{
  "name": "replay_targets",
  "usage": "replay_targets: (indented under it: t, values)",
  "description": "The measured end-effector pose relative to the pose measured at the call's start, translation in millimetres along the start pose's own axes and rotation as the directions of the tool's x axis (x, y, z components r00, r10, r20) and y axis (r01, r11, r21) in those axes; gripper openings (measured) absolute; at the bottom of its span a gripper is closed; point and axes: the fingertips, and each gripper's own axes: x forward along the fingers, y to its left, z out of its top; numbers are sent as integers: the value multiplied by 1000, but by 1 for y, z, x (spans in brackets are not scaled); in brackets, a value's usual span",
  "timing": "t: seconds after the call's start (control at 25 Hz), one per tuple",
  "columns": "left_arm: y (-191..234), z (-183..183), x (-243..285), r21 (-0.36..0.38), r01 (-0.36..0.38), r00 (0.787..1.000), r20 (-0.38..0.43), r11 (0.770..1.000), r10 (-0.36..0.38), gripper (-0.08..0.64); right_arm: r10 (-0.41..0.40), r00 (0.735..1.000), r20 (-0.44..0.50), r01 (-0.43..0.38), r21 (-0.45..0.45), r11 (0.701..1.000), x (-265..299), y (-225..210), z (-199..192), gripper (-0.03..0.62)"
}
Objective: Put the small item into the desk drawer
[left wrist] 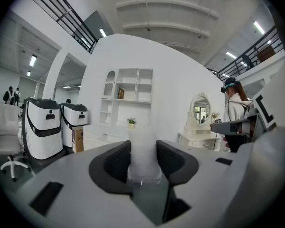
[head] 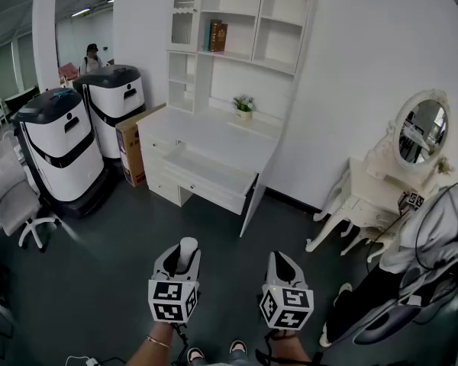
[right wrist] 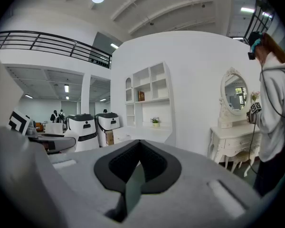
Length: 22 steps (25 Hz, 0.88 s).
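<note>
My left gripper [head: 182,261] is low in the head view, shut on a small white translucent item [head: 188,247] that stands upright between its dark pads. In the left gripper view the item [left wrist: 143,161] fills the gap of the left gripper [left wrist: 145,149]. The right gripper [head: 282,264] hangs beside it, shut, with nothing between its pads; the right gripper view shows the right gripper [right wrist: 139,149] with its pads meeting. Across the dark floor stands the white desk [head: 214,132] with a hutch. Its wide drawer [head: 208,175] is pulled out.
Two white-and-black machines [head: 61,147] and a cardboard box [head: 130,147] stand left of the desk, an office chair [head: 15,197] further left. A white dressing table [head: 374,197] with an oval mirror and a person [head: 435,235] are at the right. A small plant [head: 244,107] sits on the desk.
</note>
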Motion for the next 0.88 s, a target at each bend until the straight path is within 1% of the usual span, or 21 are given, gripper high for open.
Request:
replay_targets:
  t: [0.24,0.36,0.52,0.68,0.88]
  values:
    - [10,-5,-3,2,6,1000,0,1000,-6,161,0,1000,-10,0,0,1000,4,10,-7,5]
    - [16,-5,-1,3,11,1000,-3,1000,-11,161,-2,1000,2,2,8,1000,10,15,-7,5]
    - [27,-7,1,-2,19,1000,-8,1000,-19,161,-24,1000,-9,24,6,1000,17,21,-9,5]
    - [36,-5,3,0,31,999,-11,1000,-31,162,-53,998,-22,53,27,998,19,23,-11,5]
    - [43,-12,12,-4,46,999,-23,999,-46,161,-58,998,-40,58,-5,998,25,25,-18,5]
